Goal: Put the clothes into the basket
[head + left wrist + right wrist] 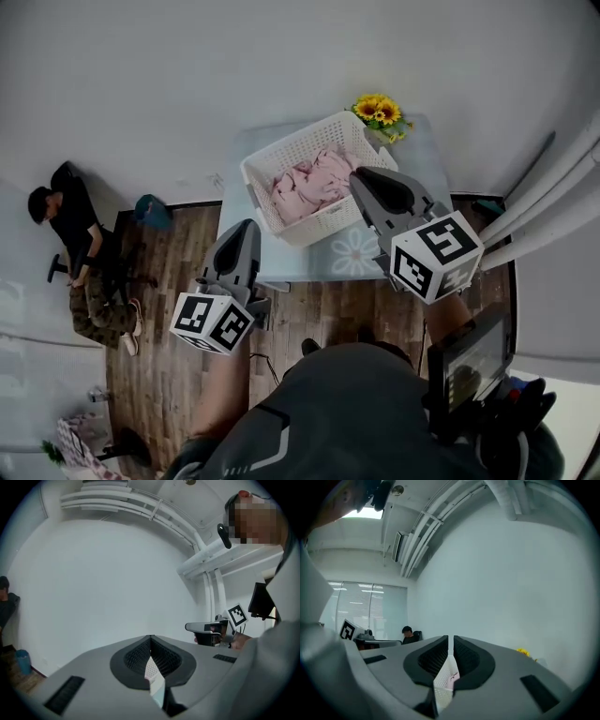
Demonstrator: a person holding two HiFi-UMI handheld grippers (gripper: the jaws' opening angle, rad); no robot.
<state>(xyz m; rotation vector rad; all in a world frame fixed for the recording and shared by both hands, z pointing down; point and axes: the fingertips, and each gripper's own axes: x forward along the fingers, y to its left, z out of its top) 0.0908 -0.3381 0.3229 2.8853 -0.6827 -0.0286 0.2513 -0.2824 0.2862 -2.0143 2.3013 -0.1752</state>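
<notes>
- Wooden floor (159, 366), white wall (187, 75); a person (80, 248) sits far left.
- Pale table (424, 150) against the wall.
- White lattice basket (265, 161) on the table.
- Pink clothes (309, 183) crumpled inside the basket.
- My left gripper (246, 227) and right gripper (360, 178): jaws closed up, nothing held.
- Sunflowers (378, 111) behind the basket.

Pale walls (187, 75), wood floor (169, 375) (dark planks)

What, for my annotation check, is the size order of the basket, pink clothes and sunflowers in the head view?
1. White basket
2. Pink clothes, lying inside it
3. Sunflowers, beside the basket
All three sit about equally far from the camera, so the order is safe.
</notes>
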